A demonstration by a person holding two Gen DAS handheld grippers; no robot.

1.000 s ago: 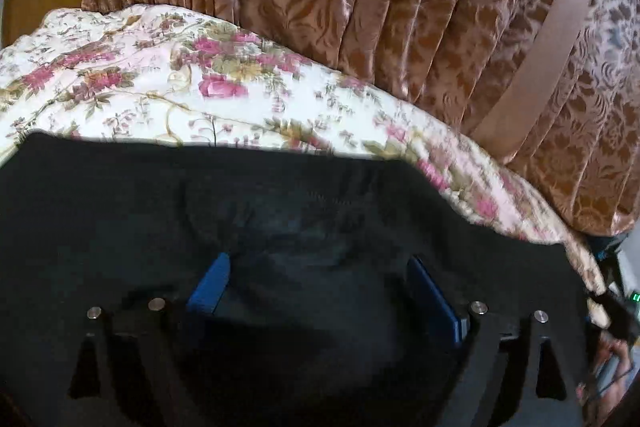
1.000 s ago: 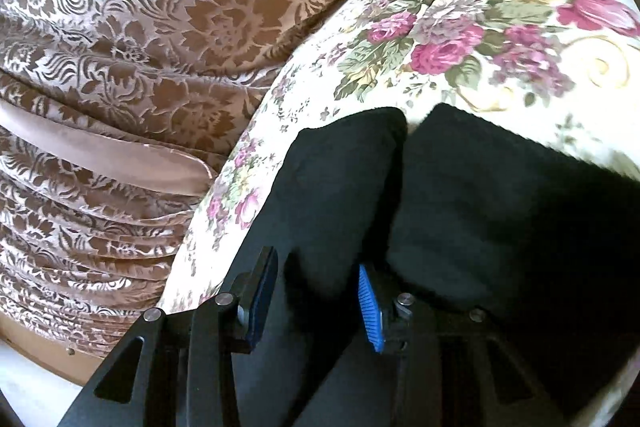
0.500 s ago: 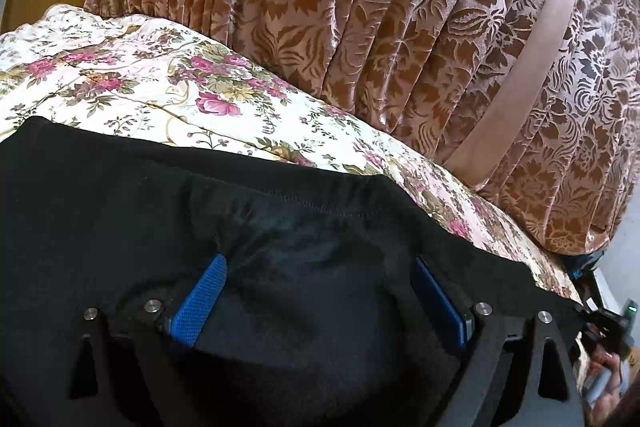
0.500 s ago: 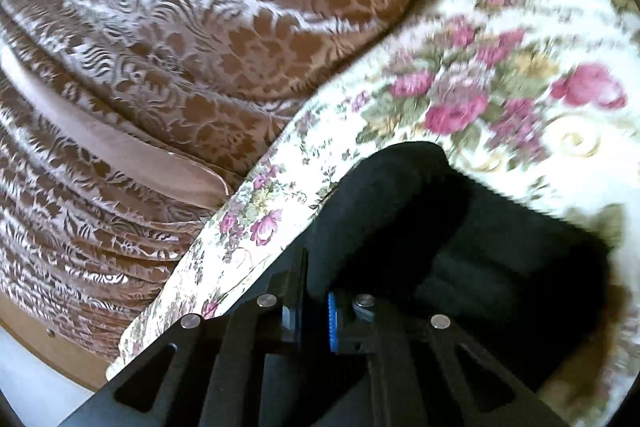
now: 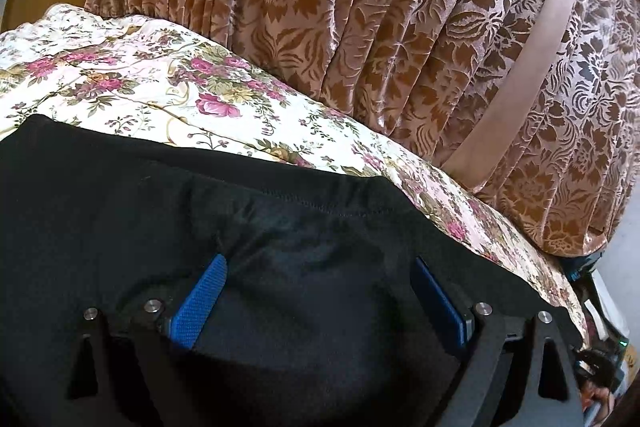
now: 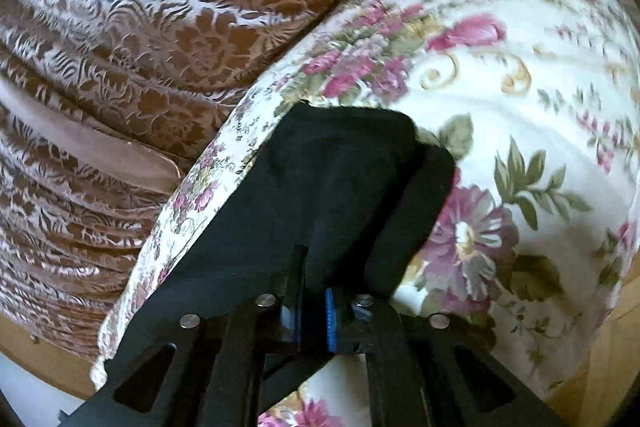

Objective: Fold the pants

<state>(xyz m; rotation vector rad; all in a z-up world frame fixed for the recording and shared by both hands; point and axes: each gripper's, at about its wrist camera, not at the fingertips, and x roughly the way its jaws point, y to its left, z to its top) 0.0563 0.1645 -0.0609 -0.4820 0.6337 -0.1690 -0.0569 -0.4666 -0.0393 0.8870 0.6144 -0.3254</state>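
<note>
1. Right gripper (image 6: 314,303) — clamped on a bunched end of the black pants (image 6: 344,187), which rise ahead of its fingers over the floral bedspread (image 6: 520,87).
2. Left gripper (image 5: 320,291) — jaws spread wide, resting on the pants beneath and ahead of it, gripping nothing.

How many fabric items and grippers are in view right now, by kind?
Black pants: 1
Floral bedspread: 1
Brown patterned curtain: 1
Grippers: 2, left gripper open over the pants, right gripper shut on the pants
Total: 5
</note>
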